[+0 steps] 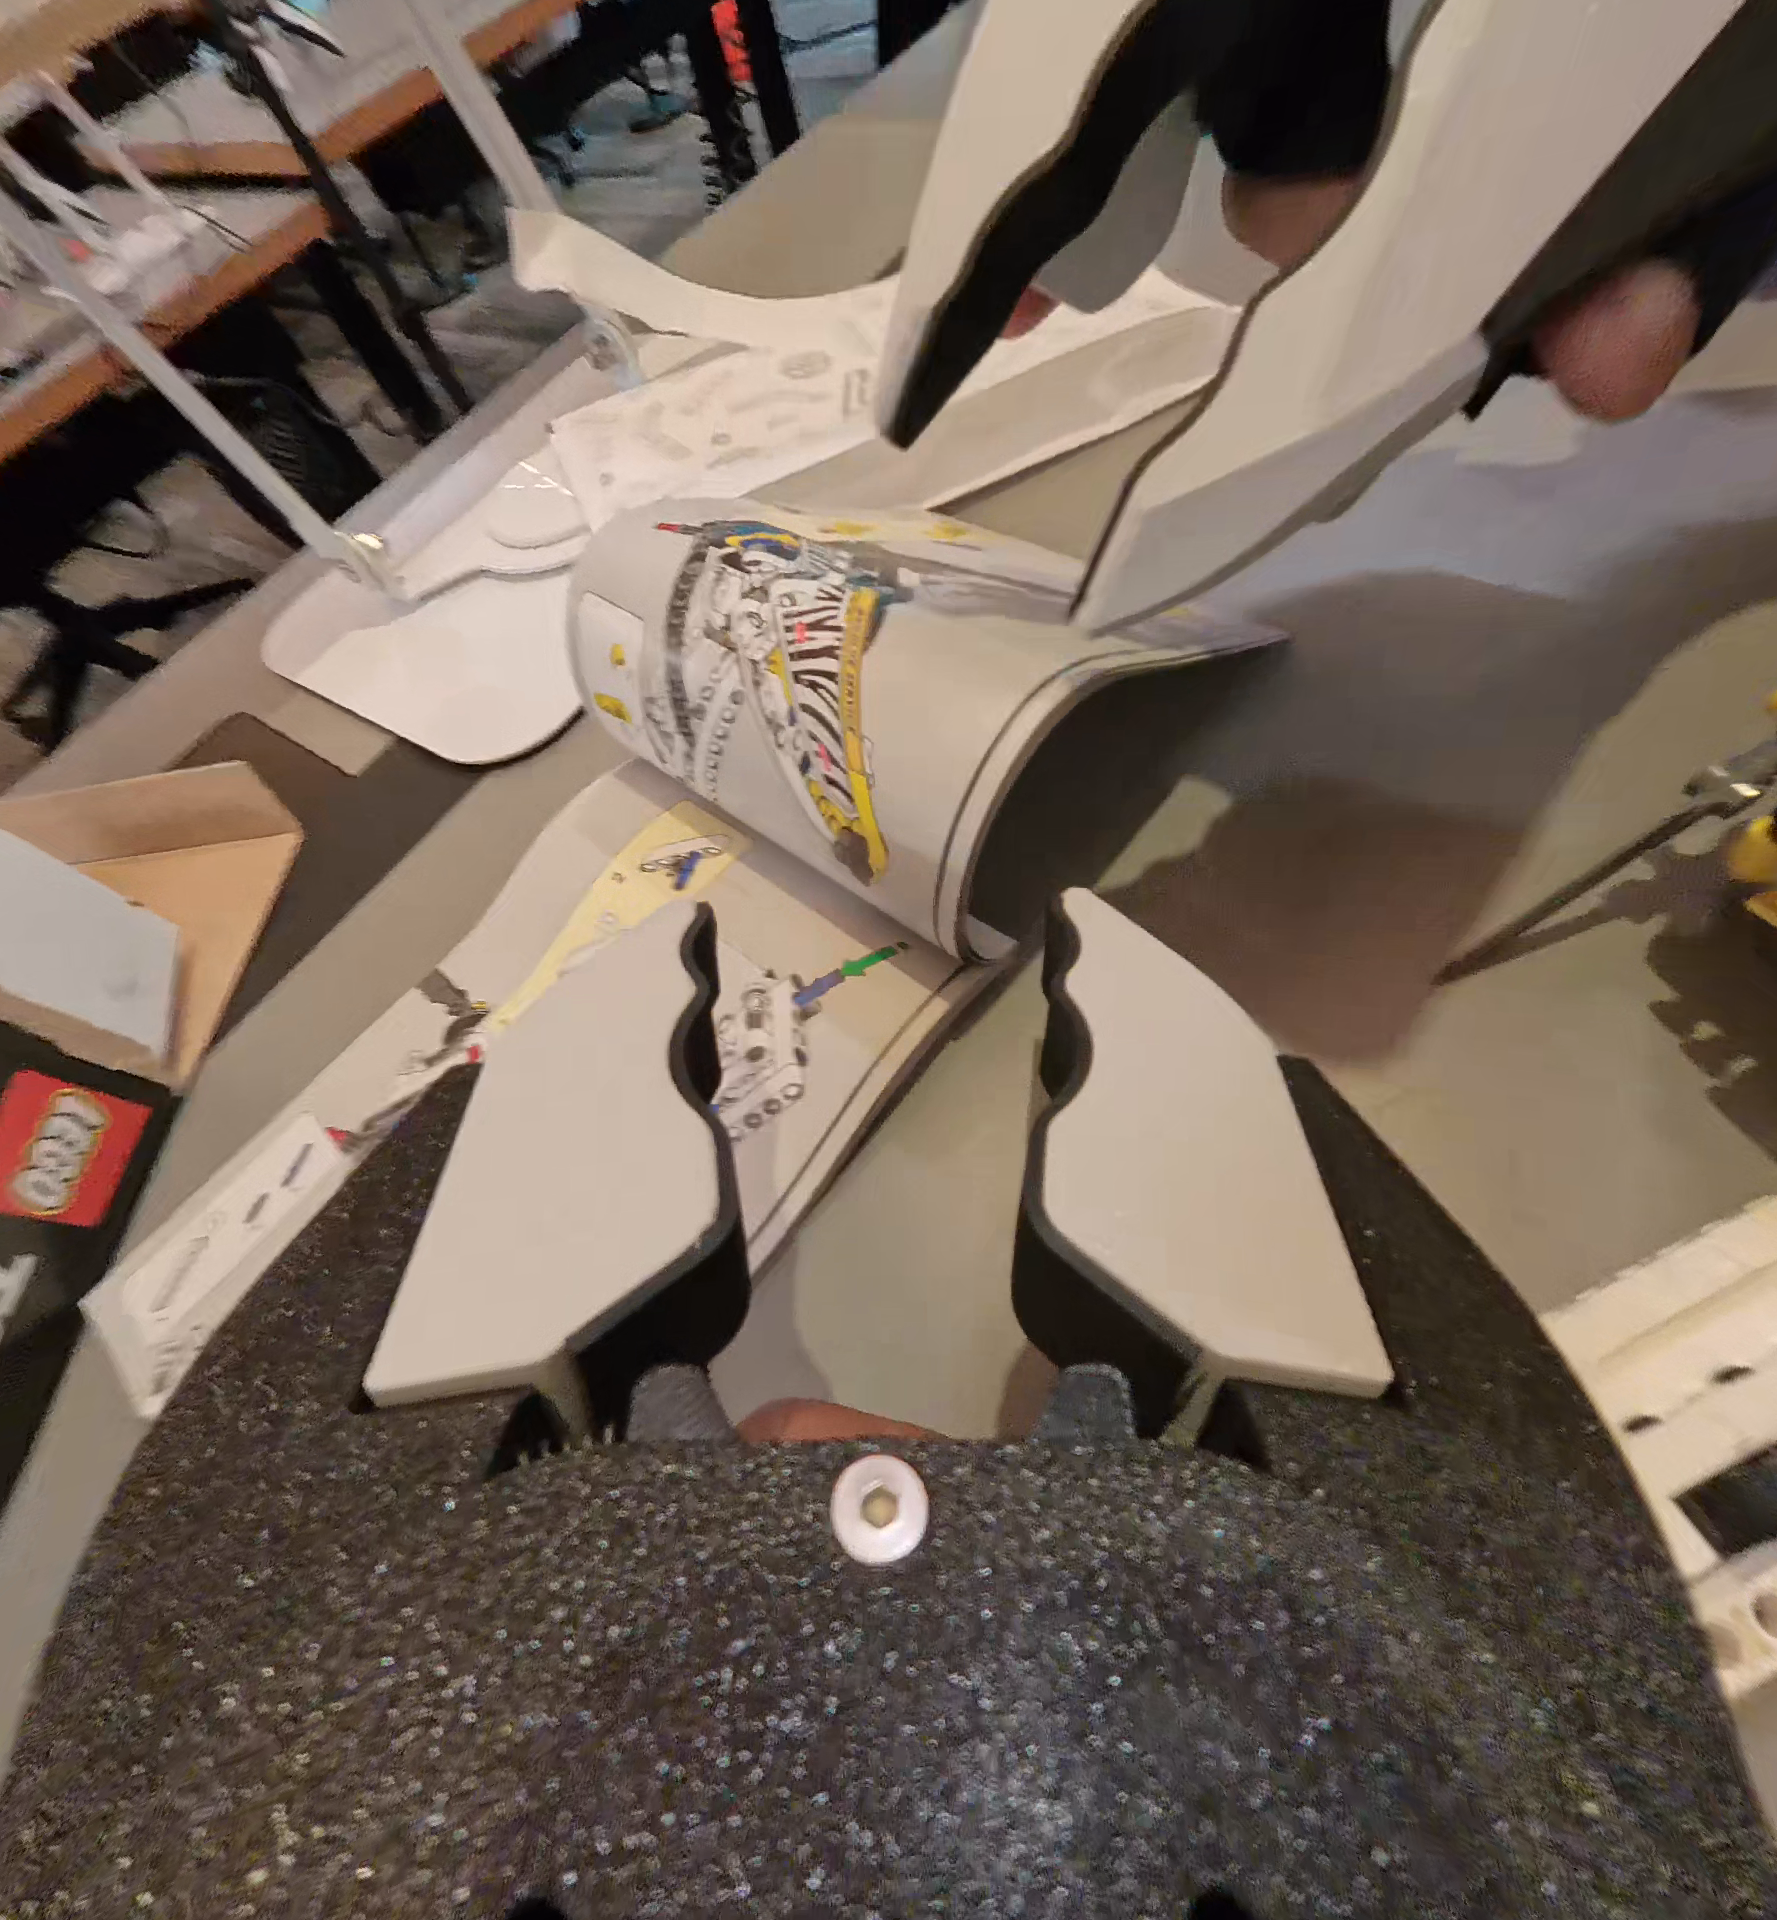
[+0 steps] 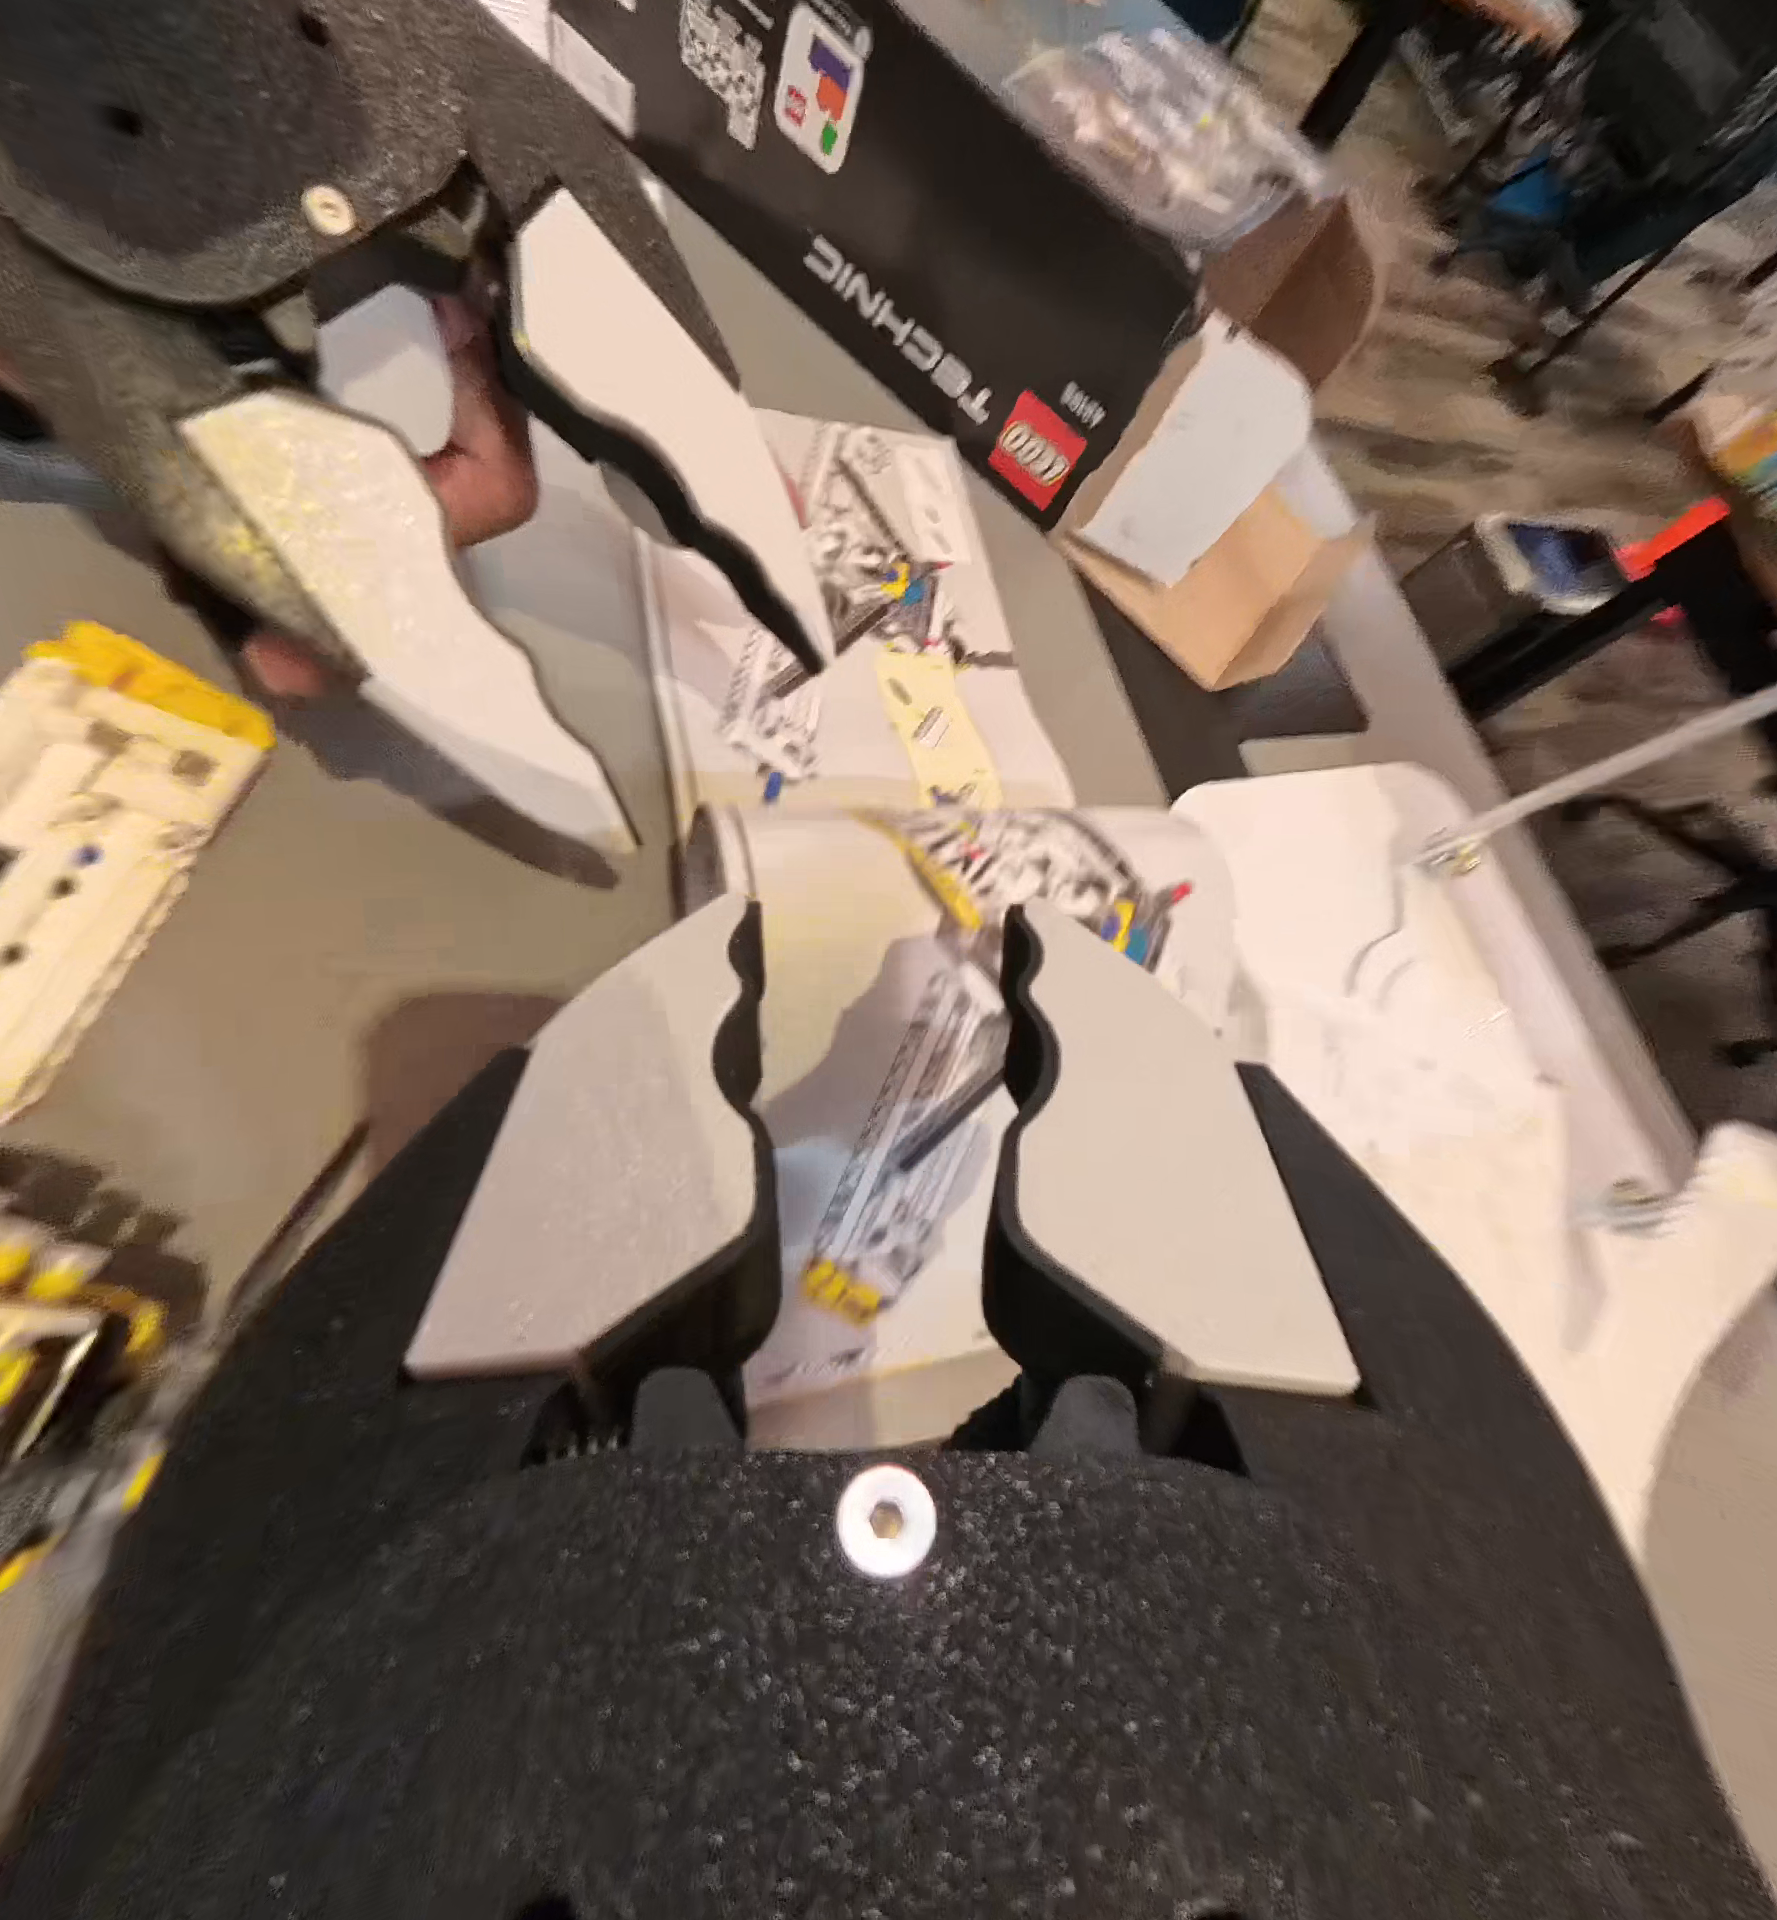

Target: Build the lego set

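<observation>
the left gripper [image 1: 879, 914] stands with its grey fingers well apart and nothing pressed between them, hovering low over the near corner of an open printed instruction booklet with grey pages and yellow and black drawings [image 1: 759, 1039] that lies on the grey tabletop [image 1: 1279, 1195]; the booklet's spine edge passes under the gap between the fingertips. the right gripper [image 2: 879, 925] is part open above the booklet's curled-over right pages [image 2: 967, 852], which arch up in a roll; in the left wrist view one of its fingers [image 1: 1175, 540] rests on top of that roll, and no pad presses the paper from the sides, so it has hold of nothing. far left of the booklet sits a black printed cardboard box with a red logo [image 1: 22, 1195], its tan flap [image 1: 157, 852] open, and a white plastic tray [image 2: 1435, 987] lies on the far right. a partly built white and yellow brick model [image 2: 63, 810] stands on the near left of the table
</observation>
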{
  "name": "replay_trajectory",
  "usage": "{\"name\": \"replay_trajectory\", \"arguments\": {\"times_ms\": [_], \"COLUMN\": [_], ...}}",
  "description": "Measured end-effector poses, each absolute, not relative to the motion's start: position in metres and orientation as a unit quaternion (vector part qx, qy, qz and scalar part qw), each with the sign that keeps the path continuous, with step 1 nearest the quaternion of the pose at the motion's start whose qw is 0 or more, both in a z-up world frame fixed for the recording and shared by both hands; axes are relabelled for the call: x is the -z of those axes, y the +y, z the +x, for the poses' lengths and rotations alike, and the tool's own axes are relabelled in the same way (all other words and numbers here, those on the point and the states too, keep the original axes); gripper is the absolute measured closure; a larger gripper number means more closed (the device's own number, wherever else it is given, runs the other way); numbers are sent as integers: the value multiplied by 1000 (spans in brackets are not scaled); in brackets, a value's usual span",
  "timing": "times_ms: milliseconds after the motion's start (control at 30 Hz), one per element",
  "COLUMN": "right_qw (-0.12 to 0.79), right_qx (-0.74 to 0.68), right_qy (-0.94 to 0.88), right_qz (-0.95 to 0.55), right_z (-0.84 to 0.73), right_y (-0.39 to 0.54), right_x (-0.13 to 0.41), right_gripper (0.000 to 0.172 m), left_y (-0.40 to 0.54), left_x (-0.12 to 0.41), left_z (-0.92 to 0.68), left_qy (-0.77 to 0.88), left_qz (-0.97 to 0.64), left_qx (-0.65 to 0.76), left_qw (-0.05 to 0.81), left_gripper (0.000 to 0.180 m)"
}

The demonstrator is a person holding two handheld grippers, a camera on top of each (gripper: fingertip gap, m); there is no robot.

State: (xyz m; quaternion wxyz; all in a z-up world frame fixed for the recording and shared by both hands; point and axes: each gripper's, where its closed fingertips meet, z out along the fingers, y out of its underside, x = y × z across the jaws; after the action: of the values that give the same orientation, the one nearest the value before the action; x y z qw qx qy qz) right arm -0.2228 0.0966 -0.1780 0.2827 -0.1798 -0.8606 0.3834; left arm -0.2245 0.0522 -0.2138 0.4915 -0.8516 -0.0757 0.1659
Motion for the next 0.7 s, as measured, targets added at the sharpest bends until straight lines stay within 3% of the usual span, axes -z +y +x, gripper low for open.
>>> {"name": "replay_trajectory", "arguments": {"times_ms": [100,400,700], "right_qw": [236,221,226], "right_qx": [-400,-373,-388], "right_qy": [-860,-879,-876], "right_qz": [-213,-197,-177], "right_z": [-212,-211,-213], "right_y": [113,98,79], "right_x": [190,216,200], "right_gripper": [125,118,118], "left_y": [56,71,72], "left_x": [218,230,228], "left_z": [-220,-202,-201], "left_qy": [-84,-41,-48], "left_qz": [-855,-877,-873], "left_qx": [-130,-125,-114], "left_qw": [494,463,471], "left_gripper": [120,120,119]}}
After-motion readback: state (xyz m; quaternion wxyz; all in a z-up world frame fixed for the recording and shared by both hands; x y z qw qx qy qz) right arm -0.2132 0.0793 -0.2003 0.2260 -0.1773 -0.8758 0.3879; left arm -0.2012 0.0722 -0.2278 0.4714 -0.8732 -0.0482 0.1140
